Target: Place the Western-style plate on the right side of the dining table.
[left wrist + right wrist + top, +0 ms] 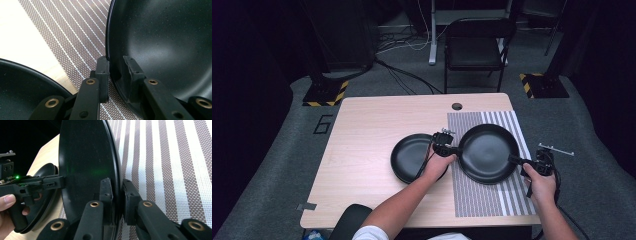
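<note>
High view: large round black pan point(488, 153) over striped grey mat point(482, 197), clamped at opposite rim edges by left gripper point(451, 148) and right gripper point(518, 160) (jaws narrow, pinching rim); smaller black pan point(409, 157) just beside, on wooden table point(362, 150).

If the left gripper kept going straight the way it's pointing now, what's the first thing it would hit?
The left gripper is already clamped on the rim of the large black plate, so pushing on would drive it into that plate, towards the right gripper on the opposite rim.
</note>
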Available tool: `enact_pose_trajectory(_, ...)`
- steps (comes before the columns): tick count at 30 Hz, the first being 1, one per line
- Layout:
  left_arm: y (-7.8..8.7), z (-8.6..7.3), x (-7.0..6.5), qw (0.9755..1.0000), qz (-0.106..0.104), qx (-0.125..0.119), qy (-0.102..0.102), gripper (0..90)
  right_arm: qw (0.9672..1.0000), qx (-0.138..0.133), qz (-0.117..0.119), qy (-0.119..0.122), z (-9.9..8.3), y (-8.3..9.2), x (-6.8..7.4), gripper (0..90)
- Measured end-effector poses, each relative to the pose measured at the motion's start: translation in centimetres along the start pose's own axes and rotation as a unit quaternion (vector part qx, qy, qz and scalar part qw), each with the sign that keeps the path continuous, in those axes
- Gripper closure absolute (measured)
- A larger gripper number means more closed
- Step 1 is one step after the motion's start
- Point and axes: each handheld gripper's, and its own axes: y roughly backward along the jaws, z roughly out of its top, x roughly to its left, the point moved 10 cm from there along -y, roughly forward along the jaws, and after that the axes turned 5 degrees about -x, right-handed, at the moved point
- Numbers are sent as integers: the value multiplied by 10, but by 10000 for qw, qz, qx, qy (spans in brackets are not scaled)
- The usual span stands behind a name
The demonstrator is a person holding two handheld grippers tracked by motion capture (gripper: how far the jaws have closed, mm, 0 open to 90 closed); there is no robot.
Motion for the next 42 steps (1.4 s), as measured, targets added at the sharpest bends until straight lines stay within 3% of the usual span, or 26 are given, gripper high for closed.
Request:
enact_pose_trajectory(5, -1, 0, -1, 10000, -1, 31, -27, 754, 9999, 39, -12, -142, -2, -3, -5, 794)
enact_pose_trajectory(26, -4, -1, 0, 9997, -61, 181, 122, 752, 9998, 59, -157, -145, -4, -7, -13, 771)
enact_pose_trajectory(33, -6, -2, -2, 9995, -72, 214, 220, 749, 9994, 122, -209, -258, -5, -9, -16, 759)
enact_pose_trajectory(42, -8, 0, -3, 9994, 39, 211, 284, 747, 9991, 143, -231, -312, -6, -12, -20, 748)
